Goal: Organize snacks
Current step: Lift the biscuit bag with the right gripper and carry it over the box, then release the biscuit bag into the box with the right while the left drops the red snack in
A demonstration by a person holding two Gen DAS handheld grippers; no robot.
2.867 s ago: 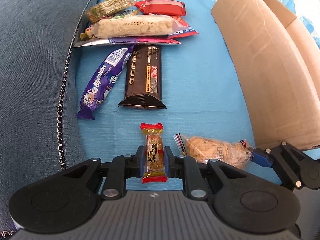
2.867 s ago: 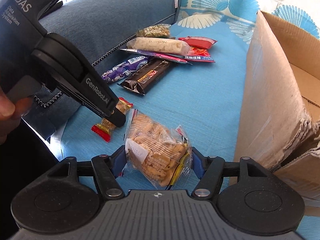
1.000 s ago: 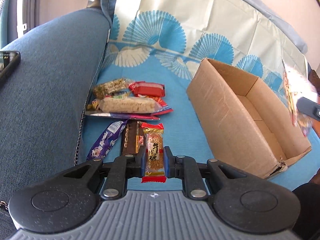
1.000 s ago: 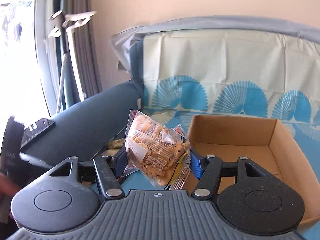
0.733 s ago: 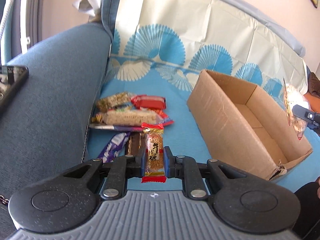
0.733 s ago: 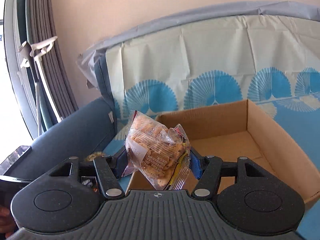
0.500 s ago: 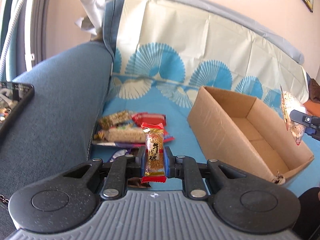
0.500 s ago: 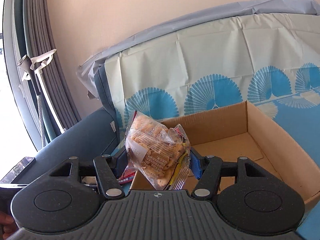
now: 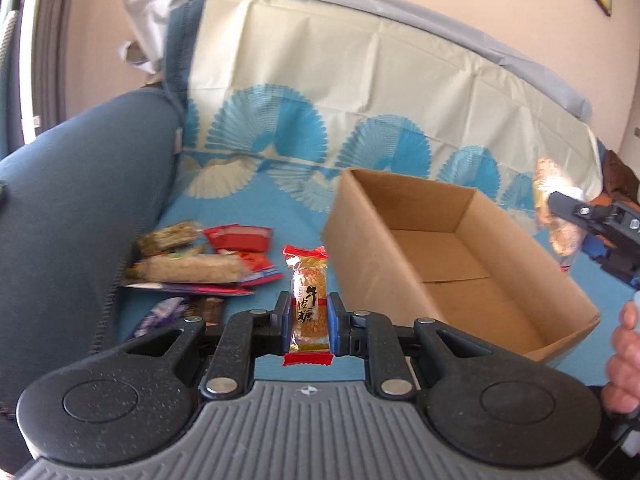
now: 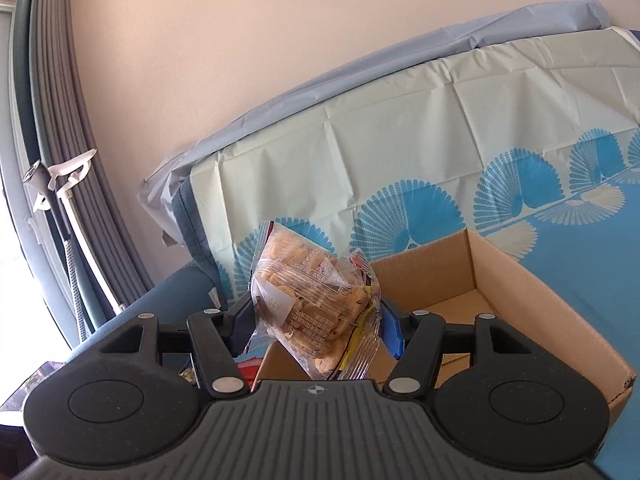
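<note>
On a sofa draped in a blue fan-patterned cloth [image 9: 248,216], the left gripper [image 9: 309,316] pinches an upright red-ended candy bar [image 9: 308,304] left of the open cardboard box [image 9: 360,248], while the right gripper [image 10: 316,320] clasps a clear biscuit bag [image 10: 312,304] above the box's near end.

The left gripper [image 9: 309,322] gripped a red-ended candy [image 9: 308,302] upright between its blue pads, above the blue sofa cover [image 9: 256,208]. An open, empty box [image 9: 404,264] sat on the cover to the right, and a heap of snacks [image 9: 200,264] lay by the armrest [image 9: 76,200] at the left edge. Beyond the box's right side, the right gripper [image 9: 560,216] carried a clear cracker bag [image 9: 554,200], with a hand [image 9: 626,356] low at the frame's right edge.
</note>
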